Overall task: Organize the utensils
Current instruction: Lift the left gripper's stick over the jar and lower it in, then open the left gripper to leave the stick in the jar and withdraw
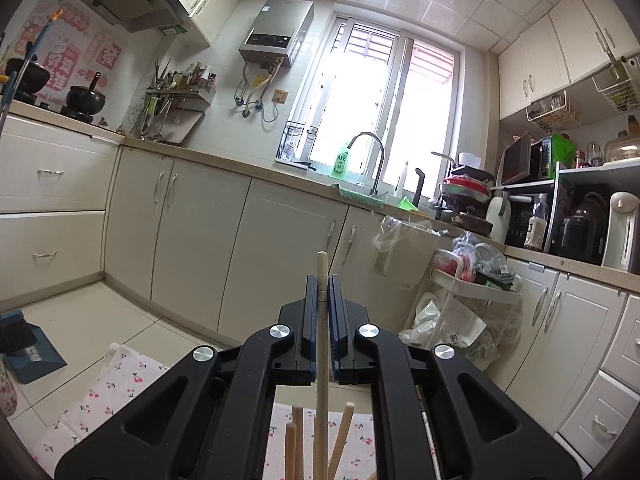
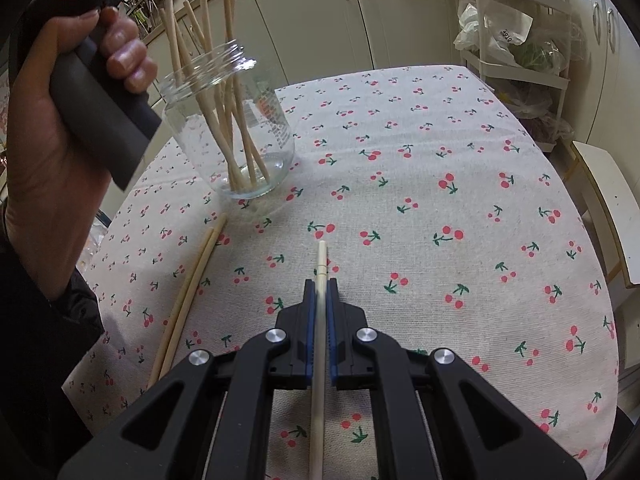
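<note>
Left chopstick [image 1: 322, 320] sits clenched in the left gripper [image 1: 321, 292] jaws, long axis running straight along the fingers, blunt end poking out ahead, tail hanging back below the gripper body. Directly under it, at the bottom of the left wrist view, the tops of the stowed chopsticks [image 1: 298, 432] stick up, so the jar [image 2: 236, 132] mouth looks to be right below the left gripper. That's the relation that matters: stick and target roughly stacked, left side nearer by a wide margin. In the right wrist view the left hand [image 2: 52, 148] hovers just beside and above the jar rim, gripping its handle. Jar stands upright on the desk [image 2: 440, 152], far-left part of the cherry-print cloth, with a fan of sticks leaning in it. Right chopstick [image 2: 320, 320] is likewise clamped in the right gripper [image 2: 320, 284] jaws, axis along the fingers, tip angled down over the middle of the cloth, well apart from the jar. Loose pair [image 2: 188, 292] lies flat on the cloth left of the right gripper, pointing toward the jar base. My read: left drops first, right waits.
</note>
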Demonstrator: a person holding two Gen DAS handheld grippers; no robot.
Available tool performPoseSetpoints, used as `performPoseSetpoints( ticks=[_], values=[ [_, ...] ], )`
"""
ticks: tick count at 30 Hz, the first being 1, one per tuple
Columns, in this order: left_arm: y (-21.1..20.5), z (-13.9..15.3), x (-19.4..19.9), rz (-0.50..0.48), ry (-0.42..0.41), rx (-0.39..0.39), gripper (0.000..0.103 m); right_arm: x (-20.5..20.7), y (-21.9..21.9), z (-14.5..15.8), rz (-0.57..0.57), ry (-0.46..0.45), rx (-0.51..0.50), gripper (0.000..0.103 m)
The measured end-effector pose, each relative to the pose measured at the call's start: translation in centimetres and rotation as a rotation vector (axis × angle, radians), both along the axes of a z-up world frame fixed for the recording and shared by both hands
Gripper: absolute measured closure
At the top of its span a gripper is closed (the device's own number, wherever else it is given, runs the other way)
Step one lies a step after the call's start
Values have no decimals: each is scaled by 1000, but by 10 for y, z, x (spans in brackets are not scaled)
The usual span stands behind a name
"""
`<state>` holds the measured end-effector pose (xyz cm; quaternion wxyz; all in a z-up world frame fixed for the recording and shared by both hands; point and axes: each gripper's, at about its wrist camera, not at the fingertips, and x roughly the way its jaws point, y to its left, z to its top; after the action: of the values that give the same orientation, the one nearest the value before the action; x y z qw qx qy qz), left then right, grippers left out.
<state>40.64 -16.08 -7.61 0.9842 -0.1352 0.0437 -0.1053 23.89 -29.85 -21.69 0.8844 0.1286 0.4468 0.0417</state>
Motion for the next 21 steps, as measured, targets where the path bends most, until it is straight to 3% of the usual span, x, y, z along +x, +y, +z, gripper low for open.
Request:
performPoseSetpoints(
  ticks=[21],
  values=[
    [10, -25, -32, -84, 97, 76, 98, 2, 0, 2, 13, 11, 3, 94]
  ],
)
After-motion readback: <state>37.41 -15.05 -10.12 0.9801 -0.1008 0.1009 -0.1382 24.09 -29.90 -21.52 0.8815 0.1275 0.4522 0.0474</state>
